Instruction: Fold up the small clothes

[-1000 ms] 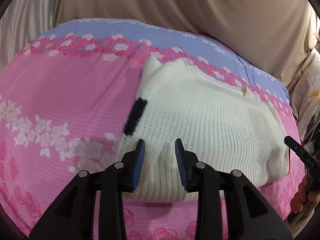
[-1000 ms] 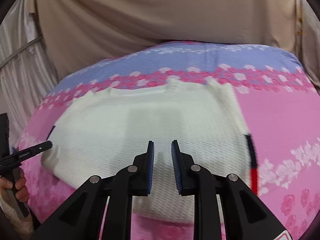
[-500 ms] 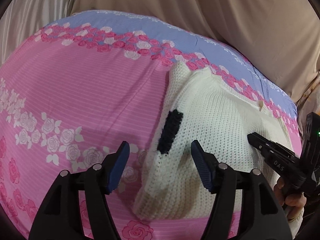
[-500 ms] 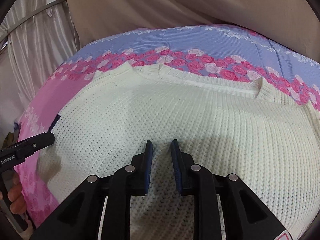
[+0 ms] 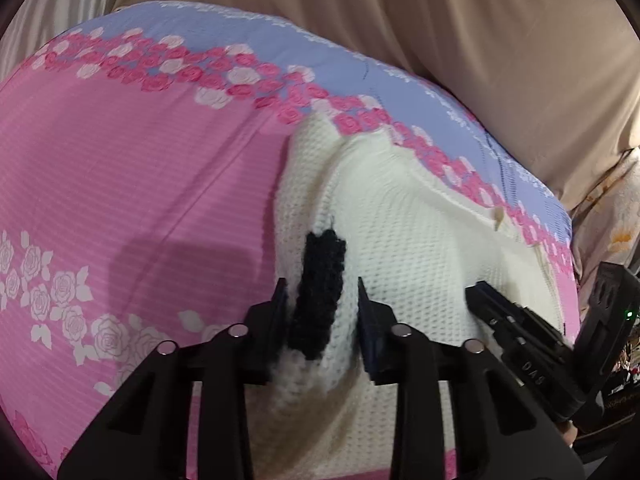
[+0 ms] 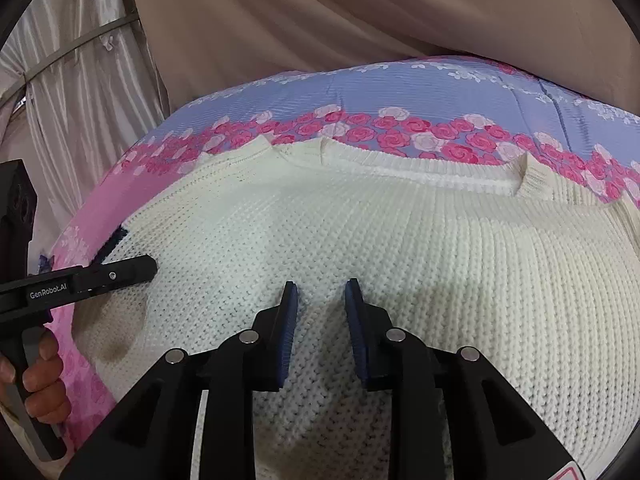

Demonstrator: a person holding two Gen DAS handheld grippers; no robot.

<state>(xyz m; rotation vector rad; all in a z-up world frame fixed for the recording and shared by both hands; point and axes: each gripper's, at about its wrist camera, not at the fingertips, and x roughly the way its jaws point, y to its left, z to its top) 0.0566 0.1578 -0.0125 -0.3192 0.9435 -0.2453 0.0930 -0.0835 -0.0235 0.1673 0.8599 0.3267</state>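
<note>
**Both tongs on the sweater, fold about to start**

The cream knit sweater lies spread on the bed, its ribbed band towards the far blue strip of the floral cover. At its left edge, the left tongs straddle a raised fold that carries the dark patch. The knit bunches up between the two fingers, so they look clamped on that edge, though the gap is not fully closed. Over in the right view, the right tongs sit low on the middle of the sweater, partly spread, a small ridge of knit rising between the blue pads. Whether they truly grip it, I cannot tell; the fingers stand apart.

My read: this is the grasp stage of a side fold, with the left edge being gathered and the body pinned or picked near the centre. Next, the left tongs need a firm bite through both layers, then a lift and a sweep across towards the middle. The loose knit stretches and sags, so a shallow pinch could slip.
</note>
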